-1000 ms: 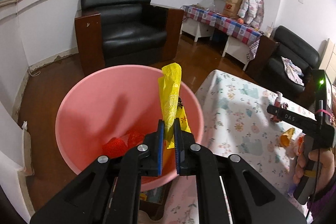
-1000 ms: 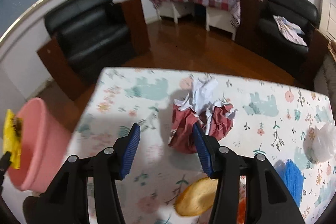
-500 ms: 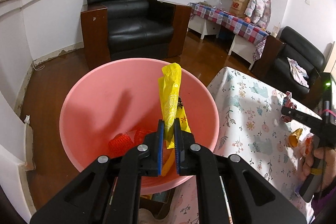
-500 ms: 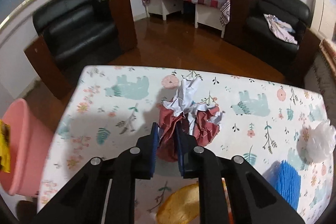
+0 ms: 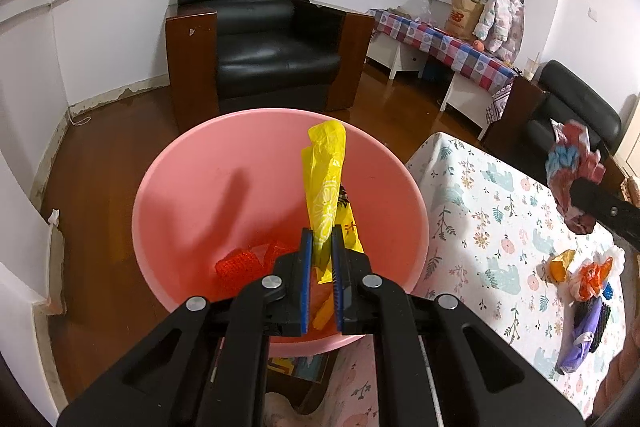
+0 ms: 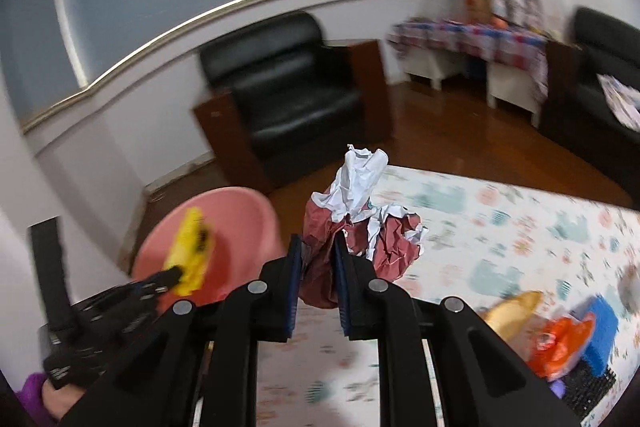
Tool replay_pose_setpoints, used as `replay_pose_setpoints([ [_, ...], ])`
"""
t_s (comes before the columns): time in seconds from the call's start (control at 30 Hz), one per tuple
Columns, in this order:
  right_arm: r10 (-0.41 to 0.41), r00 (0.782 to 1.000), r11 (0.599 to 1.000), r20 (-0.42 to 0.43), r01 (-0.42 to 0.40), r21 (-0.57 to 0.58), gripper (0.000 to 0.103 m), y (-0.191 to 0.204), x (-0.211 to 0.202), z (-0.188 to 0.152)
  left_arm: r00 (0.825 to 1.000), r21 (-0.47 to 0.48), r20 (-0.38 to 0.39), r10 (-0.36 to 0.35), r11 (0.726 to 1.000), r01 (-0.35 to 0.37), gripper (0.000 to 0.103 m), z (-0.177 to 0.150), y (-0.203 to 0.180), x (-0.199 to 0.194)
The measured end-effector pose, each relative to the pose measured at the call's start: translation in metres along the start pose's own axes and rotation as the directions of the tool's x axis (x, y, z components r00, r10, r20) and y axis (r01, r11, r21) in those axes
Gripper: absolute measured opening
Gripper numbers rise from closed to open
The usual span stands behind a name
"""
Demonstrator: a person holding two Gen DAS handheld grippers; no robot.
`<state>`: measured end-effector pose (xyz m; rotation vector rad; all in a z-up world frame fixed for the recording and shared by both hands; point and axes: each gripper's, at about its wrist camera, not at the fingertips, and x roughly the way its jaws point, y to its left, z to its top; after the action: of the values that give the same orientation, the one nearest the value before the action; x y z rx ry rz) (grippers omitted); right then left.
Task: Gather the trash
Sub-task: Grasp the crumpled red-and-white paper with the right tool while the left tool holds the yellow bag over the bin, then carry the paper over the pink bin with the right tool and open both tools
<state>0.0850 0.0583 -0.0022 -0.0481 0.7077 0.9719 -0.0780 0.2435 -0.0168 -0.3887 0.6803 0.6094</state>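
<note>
Left gripper (image 5: 319,247) clenched on yellow plastic bag strip (image 5: 325,183), held above round pink plastic basin (image 5: 168,195), just ahead of tips. Right gripper (image 6: 317,255) clamped on crumpled maroon-and-white paper ball (image 6: 360,223), lifted clear of floral-print tablecloth (image 6: 500,227); basin to its left. Step judged: transport to basin. Next move judged: both loads released over basin, paper carried leftward first.

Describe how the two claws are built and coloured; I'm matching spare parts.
Both the left claw and the right claw have matte black angular linkage arms with round silver pivot bolts and flat blue ribbed pads. A purple sleeve shows behind the left one.
</note>
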Motion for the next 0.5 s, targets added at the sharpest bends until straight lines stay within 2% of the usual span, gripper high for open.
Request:
replay_pose_setpoints([
  [0.13, 0.052, 0.998, 0.996, -0.019, -0.053, -0.065, 0.015, 0.031, 0.005, 0.000, 1.000, -0.010, 0.002, 0.004, 1.000, -0.004, 0.008, -0.001, 0.006, -0.003],
  [0.5, 0.150, 0.983, 0.980, -0.107, -0.162, -0.114, 0.016, 0.083, 0.035, -0.001, 1.000, -0.053, -0.007, 0.026, 0.998, -0.026, 0.008, -0.006, 0.033, -0.006],
])
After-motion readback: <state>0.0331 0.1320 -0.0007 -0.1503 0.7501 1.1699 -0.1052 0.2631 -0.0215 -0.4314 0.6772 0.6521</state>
